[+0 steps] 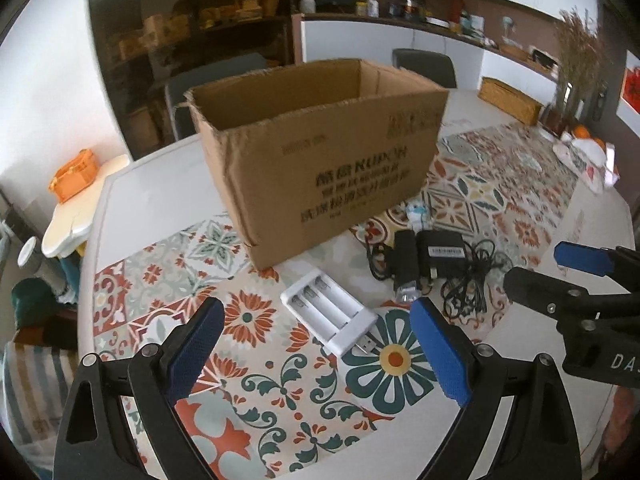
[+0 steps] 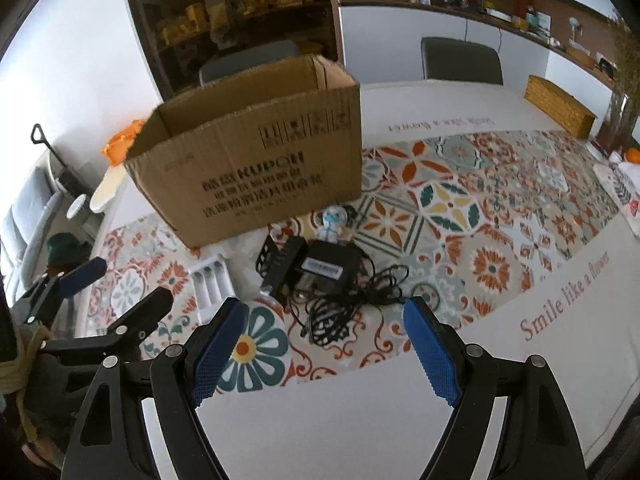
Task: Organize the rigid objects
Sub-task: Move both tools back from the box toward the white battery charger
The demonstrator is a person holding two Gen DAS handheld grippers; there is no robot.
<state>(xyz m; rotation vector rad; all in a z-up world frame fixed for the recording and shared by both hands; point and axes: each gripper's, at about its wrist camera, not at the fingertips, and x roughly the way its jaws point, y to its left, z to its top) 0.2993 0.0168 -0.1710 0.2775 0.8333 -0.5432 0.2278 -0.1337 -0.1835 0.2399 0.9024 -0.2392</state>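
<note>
An open cardboard box (image 1: 320,160) stands on the patterned tablecloth; it also shows in the right wrist view (image 2: 256,160). In front of it lie a white battery charger (image 1: 328,318) (image 2: 210,284), a black power adapter with tangled cord (image 1: 440,254) (image 2: 326,270), a black flashlight-like object (image 1: 404,264) (image 2: 280,266) and a small white-blue figurine (image 1: 416,214) (image 2: 332,222). My left gripper (image 1: 316,340) is open and empty, just short of the charger. My right gripper (image 2: 324,344) is open and empty, just short of the cord.
A wicker box (image 2: 560,106) and a vase of dried flowers (image 1: 576,60) stand at the table's far right. Chairs (image 2: 460,60) stand behind the table. An orange item (image 1: 74,176) sits on a side stool at the left.
</note>
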